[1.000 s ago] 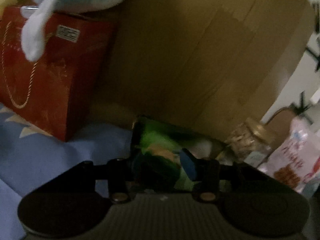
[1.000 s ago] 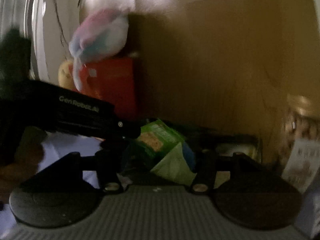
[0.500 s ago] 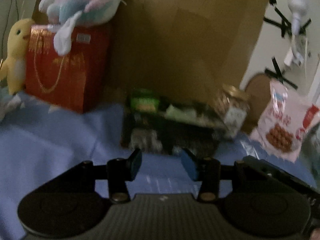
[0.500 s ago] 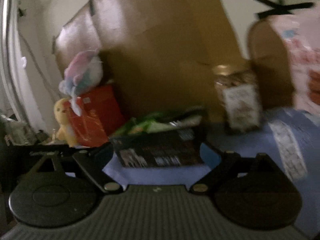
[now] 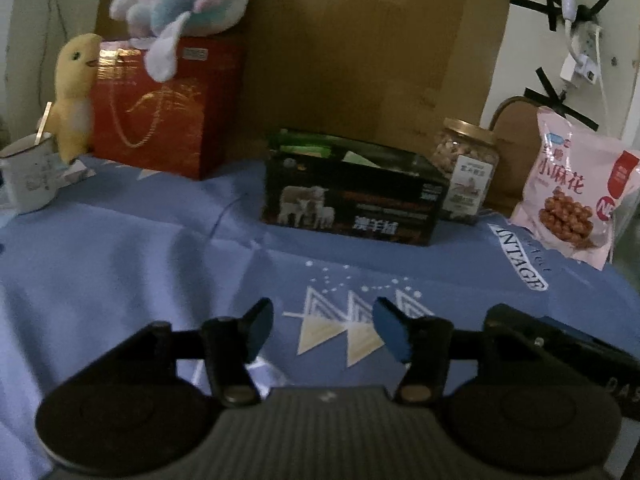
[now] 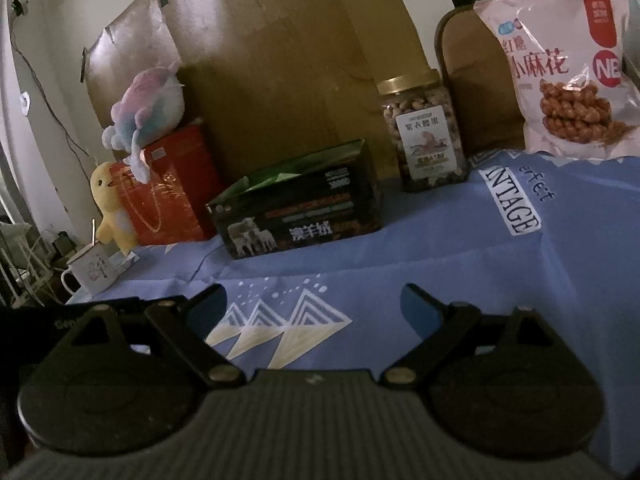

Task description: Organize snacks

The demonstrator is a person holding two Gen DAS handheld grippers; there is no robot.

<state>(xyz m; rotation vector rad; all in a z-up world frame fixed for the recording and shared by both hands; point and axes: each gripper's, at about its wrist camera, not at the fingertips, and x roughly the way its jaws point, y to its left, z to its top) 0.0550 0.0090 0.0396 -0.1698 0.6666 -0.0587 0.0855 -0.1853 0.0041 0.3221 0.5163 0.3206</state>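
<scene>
A black open-top box (image 5: 352, 200) with sheep printed on its side stands on the blue cloth, and green snack packets (image 5: 308, 146) stick out of its top. It also shows in the right wrist view (image 6: 296, 212). A nut jar with a gold lid (image 5: 466, 168) (image 6: 424, 128) stands right of the box. A pink snack bag (image 5: 576, 192) (image 6: 568, 64) leans further right. My left gripper (image 5: 322, 320) is open and empty, low over the cloth in front of the box. My right gripper (image 6: 314, 304) is open wide and empty.
A red gift box (image 5: 160, 108) with a pastel plush (image 5: 188, 4) on it stands back left, beside a yellow duck plush (image 5: 74, 92) and a white mug (image 5: 26, 176). A tall cardboard sheet (image 5: 360, 40) backs the table. The right gripper's body (image 5: 560, 344) shows low right.
Both grippers have pulled back from inside the box to well in front of it. The green packets they held over the box now lie in it, and both grippers are open.
</scene>
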